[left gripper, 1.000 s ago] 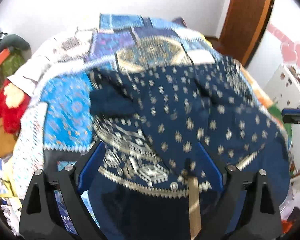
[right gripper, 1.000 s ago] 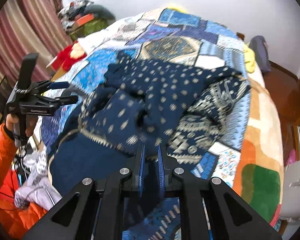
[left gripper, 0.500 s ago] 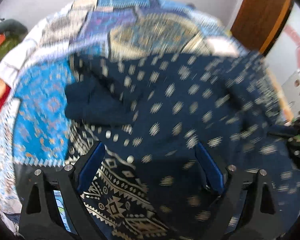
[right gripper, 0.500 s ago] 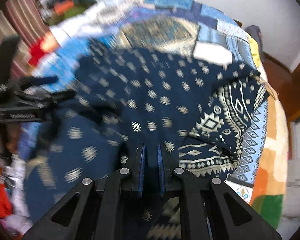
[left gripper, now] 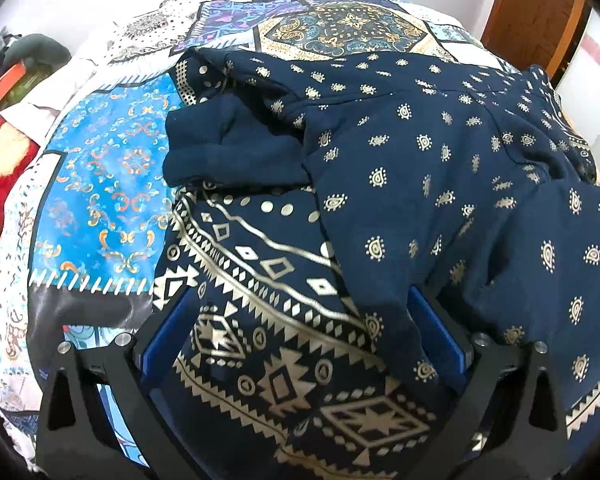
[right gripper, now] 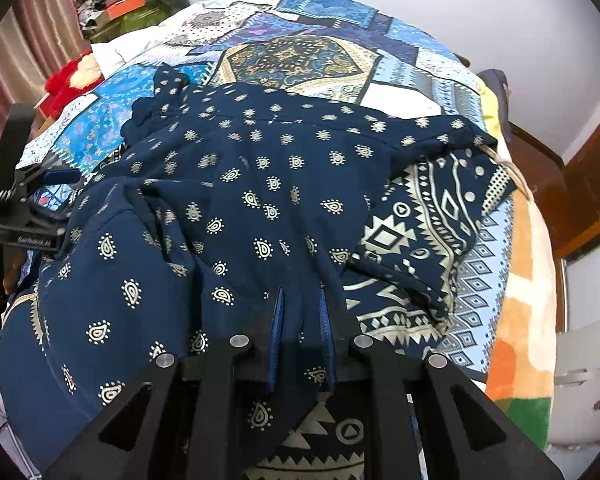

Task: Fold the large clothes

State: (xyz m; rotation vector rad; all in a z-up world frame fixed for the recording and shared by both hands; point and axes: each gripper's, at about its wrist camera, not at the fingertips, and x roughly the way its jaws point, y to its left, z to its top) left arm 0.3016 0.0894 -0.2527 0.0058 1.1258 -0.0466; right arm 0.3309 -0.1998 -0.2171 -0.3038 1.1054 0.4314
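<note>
Right gripper (right gripper: 300, 320) pinching a fold of the navy printed garment (right gripper: 260, 184), left gripper (left gripper: 304, 340) spread wide, jaws just opened, cloth between untouched — garment heaped on the patchwork bedspread (left gripper: 100, 184), folding barely begun, flattening left — wooden door (left gripper: 536, 8) at two o'clock only in left view, striped curtain (right gripper: 24, 40) at ten only in right.

My left gripper (left gripper: 304, 340) and right gripper (right gripper: 300, 320) are black frames with blue-lined jaws and 4 silver screws each.

Rumpled navy patterned garment (left gripper: 420, 168) on bed
</note>
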